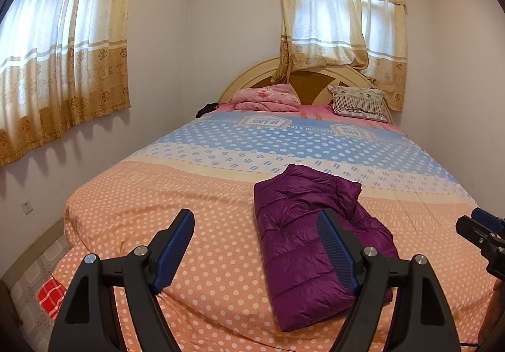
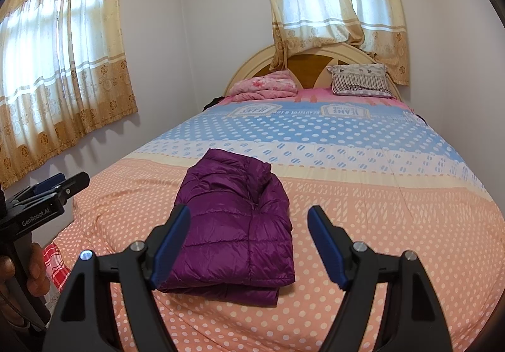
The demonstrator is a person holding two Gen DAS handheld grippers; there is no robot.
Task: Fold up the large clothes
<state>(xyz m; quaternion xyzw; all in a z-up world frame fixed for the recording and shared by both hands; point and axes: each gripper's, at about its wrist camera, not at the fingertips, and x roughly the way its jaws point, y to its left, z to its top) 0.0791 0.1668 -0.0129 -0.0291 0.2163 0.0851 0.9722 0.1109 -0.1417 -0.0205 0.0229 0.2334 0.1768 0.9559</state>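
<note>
- We see a glossy purple quilted jacket (image 2: 233, 225).
- The bedspread (image 2: 378, 210) is peach with white dots near us, blue with white dots toward twelve o'clock.
- The curtains (image 1: 63, 46) are cream with gold floral borders.
- We note blue pads (image 1: 175, 252) on black gripper arms.
- At eleven o'clock lies a pink blanket (image 2: 265, 85).

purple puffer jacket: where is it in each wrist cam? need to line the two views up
Left wrist: purple puffer jacket sits lower centre-right on the bedspread, partly behind the left gripper's right finger.
Right wrist: the jacket sits lower centre-left, its near edge behind the right gripper's left finger.
Shared landmark: the striped pillow against the headboard, far right of the jacket in both views.
</note>
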